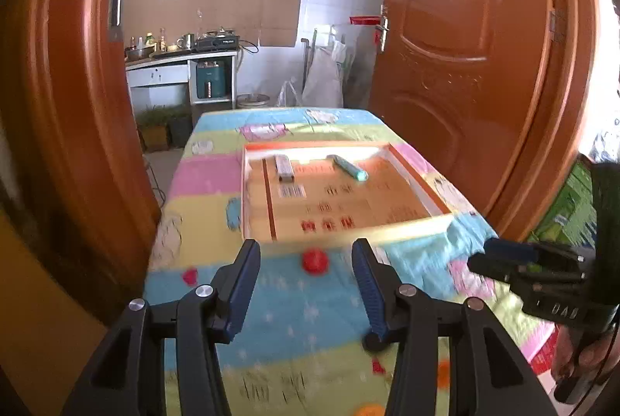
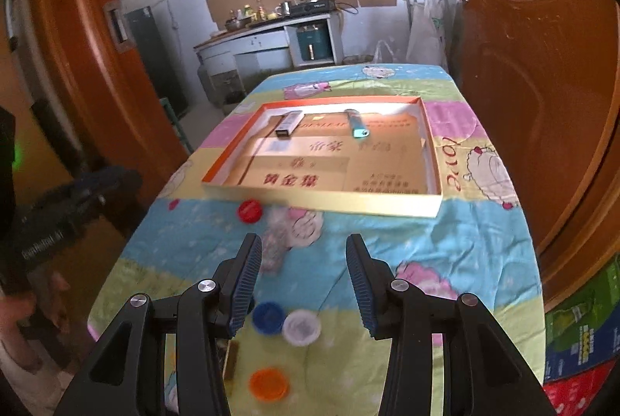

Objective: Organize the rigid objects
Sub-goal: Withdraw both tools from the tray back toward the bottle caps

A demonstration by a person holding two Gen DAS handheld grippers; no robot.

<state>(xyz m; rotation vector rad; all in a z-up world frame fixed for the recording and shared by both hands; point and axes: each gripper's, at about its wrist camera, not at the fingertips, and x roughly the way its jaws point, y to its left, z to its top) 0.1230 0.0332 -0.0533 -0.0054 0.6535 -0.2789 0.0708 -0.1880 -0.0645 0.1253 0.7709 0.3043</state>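
1. We hold the left gripper (image 1: 306,261) above the near part of the tabletop (image 1: 294,315), its jaws spread apart with nothing between them.
2. We hold the right gripper (image 2: 304,255) the same way over the near half of the table, jaws wide apart and gripping nothing; from the left wrist view it shows at the right edge of the table (image 1: 531,268).
3. A shallow cardboard box lid (image 2: 325,201) with an orange rim lies flat around the middle of the tabletop, on the colourful cartoon-print cloth (image 2: 457,241).
4. Inside the lid, toward its far edge, we see a teal lighter (image 2: 357,124) and, to its left and well apart from it, a second lighter in silver and black (image 2: 288,123). Both lie flat on the lid's floor.
5. A red bottle cap (image 2: 250,211) sits on the cloth just beside the lid's near wall, toward its left corner.
6. Nearer to us, a blue cap (image 2: 268,317) and a white cap (image 2: 301,327) lie touching or almost touching, in the gap below the right gripper's fingers.
7. An orange cap (image 2: 268,384) lies close to the near edge of the tabletop, apart from the blue and white pair.
8. A small brownish object (image 2: 231,359) lies left of the orange cap, partly hidden by the left finger; we cannot tell what it is.
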